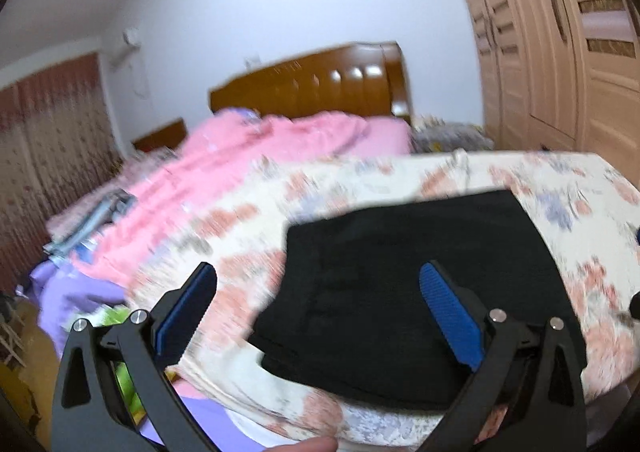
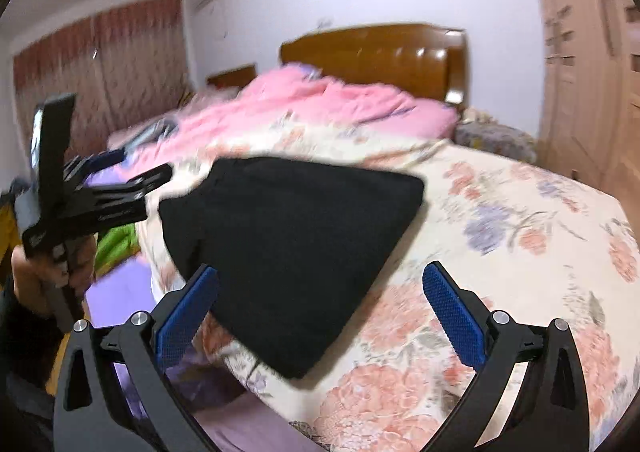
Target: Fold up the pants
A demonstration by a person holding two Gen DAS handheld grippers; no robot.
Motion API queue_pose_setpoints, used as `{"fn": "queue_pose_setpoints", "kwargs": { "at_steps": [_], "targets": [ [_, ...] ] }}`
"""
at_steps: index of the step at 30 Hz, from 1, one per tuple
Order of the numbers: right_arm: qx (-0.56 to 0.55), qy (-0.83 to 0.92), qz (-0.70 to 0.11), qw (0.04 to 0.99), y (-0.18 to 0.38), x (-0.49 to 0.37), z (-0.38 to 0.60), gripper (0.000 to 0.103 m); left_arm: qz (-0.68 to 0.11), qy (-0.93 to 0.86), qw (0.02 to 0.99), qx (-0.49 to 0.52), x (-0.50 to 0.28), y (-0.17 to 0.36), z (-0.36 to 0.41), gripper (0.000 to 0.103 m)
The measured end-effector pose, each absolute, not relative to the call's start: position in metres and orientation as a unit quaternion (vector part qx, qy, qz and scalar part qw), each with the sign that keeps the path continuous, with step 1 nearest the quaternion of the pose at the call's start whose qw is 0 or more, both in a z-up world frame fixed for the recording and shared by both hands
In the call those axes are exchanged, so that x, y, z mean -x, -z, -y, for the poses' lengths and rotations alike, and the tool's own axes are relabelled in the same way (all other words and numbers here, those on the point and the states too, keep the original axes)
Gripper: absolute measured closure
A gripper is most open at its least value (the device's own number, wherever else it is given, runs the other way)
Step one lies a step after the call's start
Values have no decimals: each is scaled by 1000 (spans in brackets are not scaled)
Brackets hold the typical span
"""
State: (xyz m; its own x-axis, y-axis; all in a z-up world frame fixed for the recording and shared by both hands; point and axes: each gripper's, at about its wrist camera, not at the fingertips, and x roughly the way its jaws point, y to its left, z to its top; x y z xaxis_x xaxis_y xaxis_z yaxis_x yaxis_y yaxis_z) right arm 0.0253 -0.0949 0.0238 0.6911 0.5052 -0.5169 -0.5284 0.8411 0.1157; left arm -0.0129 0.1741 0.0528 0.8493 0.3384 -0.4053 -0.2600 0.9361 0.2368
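The black pants (image 1: 404, 292) lie folded into a compact stack on the floral bedspread (image 1: 560, 188), near the foot corner of the bed. My left gripper (image 1: 318, 272) hovers above them, wide open and empty, its blue pads spread to either side. In the right wrist view the same pants (image 2: 296, 244) sit just ahead of my right gripper (image 2: 320, 276), which is also wide open and holds nothing. The left gripper (image 2: 132, 188) shows at the left in that view, held in a hand (image 2: 36, 272).
A pink quilt (image 2: 320, 104) is bunched toward the wooden headboard (image 2: 380, 52). Wardrobe doors (image 1: 560, 36) stand on the right, curtains (image 2: 100, 64) on the left. Purple cloth (image 1: 76, 292) and a green item (image 2: 116, 240) lie off the bed's left side.
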Motion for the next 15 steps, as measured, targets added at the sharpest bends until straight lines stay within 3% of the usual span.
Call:
{"fn": "queue_pose_setpoints", "kwargs": {
  "at_steps": [5, 15],
  "targets": [
    [5, -259, -239, 936, -45, -11, 104, 4, -201, -159, 964, -69, 31, -81, -161, 1],
    [35, -266, -290, 919, -22, 2, 86, 4, -303, -124, 944, -34, 42, -46, -141, 1]
  ]
}}
